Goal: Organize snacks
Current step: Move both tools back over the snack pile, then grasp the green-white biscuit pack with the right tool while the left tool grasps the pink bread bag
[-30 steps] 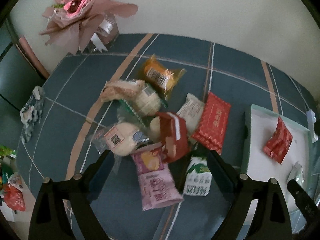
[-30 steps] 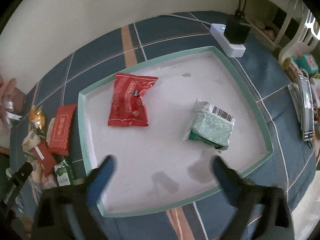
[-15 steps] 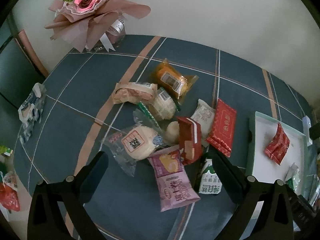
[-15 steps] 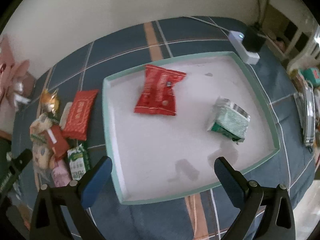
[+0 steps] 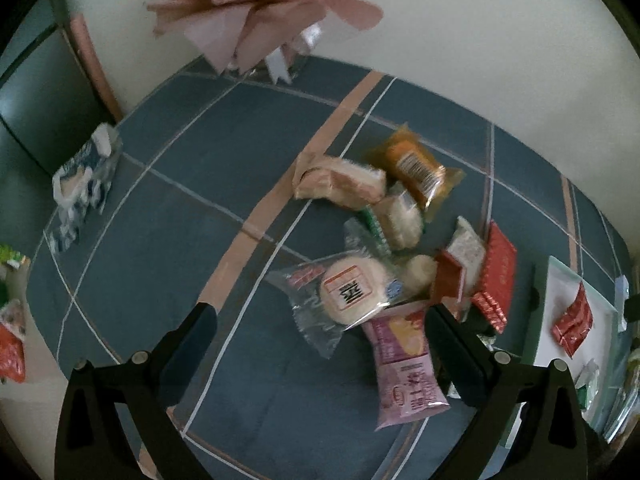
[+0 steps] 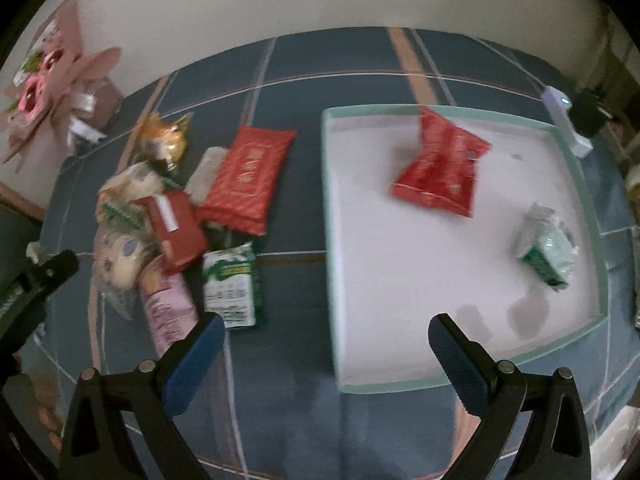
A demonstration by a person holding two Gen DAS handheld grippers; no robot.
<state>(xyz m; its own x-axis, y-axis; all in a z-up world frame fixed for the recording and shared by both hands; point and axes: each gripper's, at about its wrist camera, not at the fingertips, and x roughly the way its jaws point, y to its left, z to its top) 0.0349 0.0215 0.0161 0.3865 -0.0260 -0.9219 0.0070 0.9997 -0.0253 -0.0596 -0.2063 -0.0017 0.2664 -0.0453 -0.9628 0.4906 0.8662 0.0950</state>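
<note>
A heap of snack packets lies on the blue plaid tablecloth: a round bun in clear wrap (image 5: pixel 352 294), a pink packet (image 5: pixel 404 364), an orange packet (image 5: pixel 416 168), a flat red packet (image 6: pixel 246 178), a green-and-white packet (image 6: pixel 232 288). My left gripper (image 5: pixel 320 320) hangs open above the bun, nothing between its fingers. The white tray with a mint rim (image 6: pixel 332 240) holds a red bag (image 6: pixel 440 168) and a green bag (image 6: pixel 548 256). My right gripper (image 6: pixel 324 332) is open over the tray's left edge, empty.
A pink bouquet (image 5: pixel 256 4) stands at the back by the wall. A blue-white tissue pack (image 5: pixel 80 184) lies at the table's left edge. A white power strip (image 6: pixel 566 120) sits behind the tray. More packets (image 5: pixel 12 320) lie off the table's left side.
Both grippers have slid left across the table. The snack heap now sits right of centre in the left view, and it has come into the right view beside the tray.
</note>
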